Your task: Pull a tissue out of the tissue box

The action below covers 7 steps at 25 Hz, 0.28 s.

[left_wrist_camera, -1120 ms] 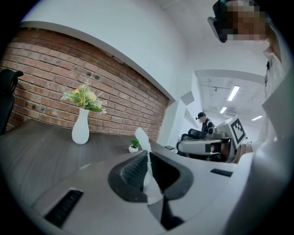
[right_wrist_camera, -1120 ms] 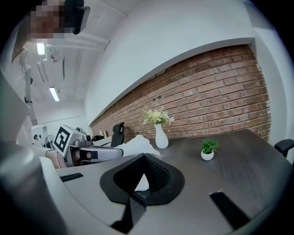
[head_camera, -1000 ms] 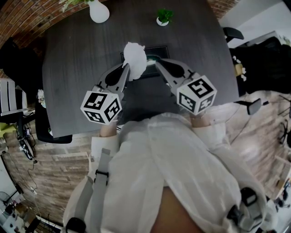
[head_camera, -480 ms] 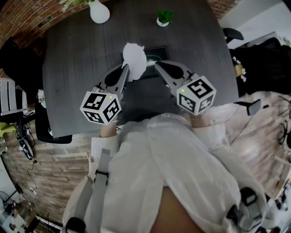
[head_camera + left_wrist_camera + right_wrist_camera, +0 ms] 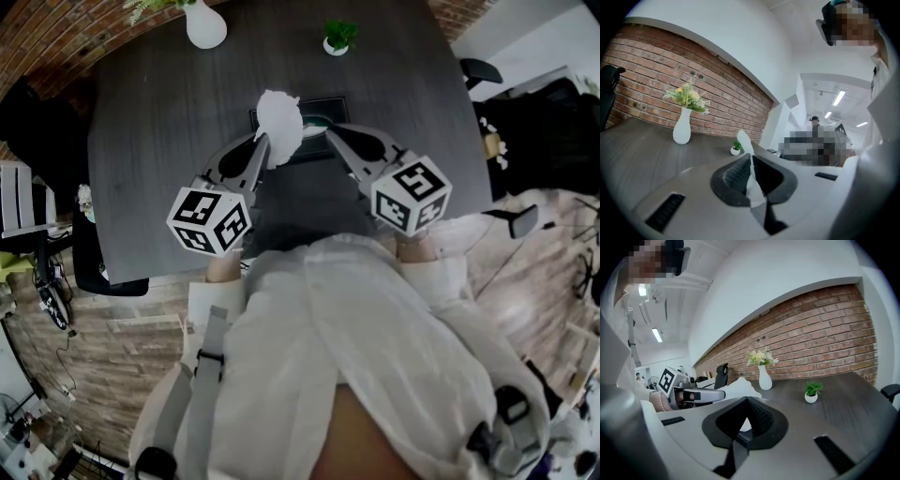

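The white tissue (image 5: pixel 279 117) stands up loose above the black tissue box (image 5: pixel 328 103) in the middle of the dark table (image 5: pixel 150 141). My left gripper (image 5: pixel 263 141) is shut on the tissue's lower end. In the left gripper view the sheet (image 5: pixel 751 180) is pinched between the ribbed pads, and its tip rises beyond them. My right gripper (image 5: pixel 328 133) is shut with nothing in it, just right of the tissue, over the box. The right gripper view shows the tissue (image 5: pixel 740 387) and the left gripper's fingers (image 5: pixel 701 395) ahead to the left.
A white vase with flowers (image 5: pixel 204 23) and a small potted plant (image 5: pixel 337 36) stand at the table's far side. A dark chair (image 5: pixel 112 272) is at the near left corner. A brick wall lies behind the table.
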Motion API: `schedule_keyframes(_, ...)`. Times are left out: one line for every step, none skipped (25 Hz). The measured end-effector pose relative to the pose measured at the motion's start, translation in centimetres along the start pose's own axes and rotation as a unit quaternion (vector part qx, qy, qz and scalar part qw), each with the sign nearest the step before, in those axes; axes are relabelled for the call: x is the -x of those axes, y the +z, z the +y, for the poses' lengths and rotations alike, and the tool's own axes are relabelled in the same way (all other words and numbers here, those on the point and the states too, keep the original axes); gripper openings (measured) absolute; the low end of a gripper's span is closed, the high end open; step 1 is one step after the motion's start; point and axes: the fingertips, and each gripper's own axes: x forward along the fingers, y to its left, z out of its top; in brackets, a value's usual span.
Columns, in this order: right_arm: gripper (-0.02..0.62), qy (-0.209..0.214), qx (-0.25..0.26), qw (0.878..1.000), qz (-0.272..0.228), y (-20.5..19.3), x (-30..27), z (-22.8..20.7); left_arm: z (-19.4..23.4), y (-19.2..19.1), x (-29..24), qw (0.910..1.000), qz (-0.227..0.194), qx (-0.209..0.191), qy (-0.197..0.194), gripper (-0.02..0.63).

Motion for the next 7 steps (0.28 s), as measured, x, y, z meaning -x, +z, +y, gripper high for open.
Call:
schedule_keyframes(0.003, -0.001, 0.0, 1.0, -0.001, 0.0, 0.03, -0.05, -0.01, -0.01, -0.01, 1.0, 0.001, 0.0, -0.001, 0.011)
schedule_keyframes(0.003, -0.001, 0.0, 1.0, -0.001, -0.01, 0.03, -0.06, 0.02, -0.04, 0.01, 1.0, 0.001, -0.001, -0.001, 0.011)
schedule_keyframes(0.003, -0.001, 0.001, 1.0, 0.0, -0.01, 0.03, -0.02, 0.06, -0.07, 0.03, 1.0, 0.002, -0.001, -0.001, 0.011)
schedule_keyframes(0.003, 0.0, 0.003, 1.0, 0.001, -0.01, 0.03, 0.03, 0.12, -0.09, 0.06, 1.0, 0.002, -0.001, 0.0, 0.011)
schedule_keyframes(0.003, 0.0, 0.004, 1.0, 0.002, -0.02, 0.03, 0.06, 0.17, -0.1, 0.09, 1.0, 0.002, -0.001, 0.0, 0.011)
schedule_keyframes(0.003, 0.001, 0.005, 1.0, 0.003, -0.05, 0.05, 0.07, 0.21, -0.1, 0.12, 1.0, 0.002, 0.0, 0.001, 0.011)
schedule_keyframes(0.003, 0.001, 0.006, 1.0, 0.004, -0.08, 0.06, 0.08, 0.26, -0.09, 0.14, 1.0, 0.002, 0.0, 0.001, 0.011)
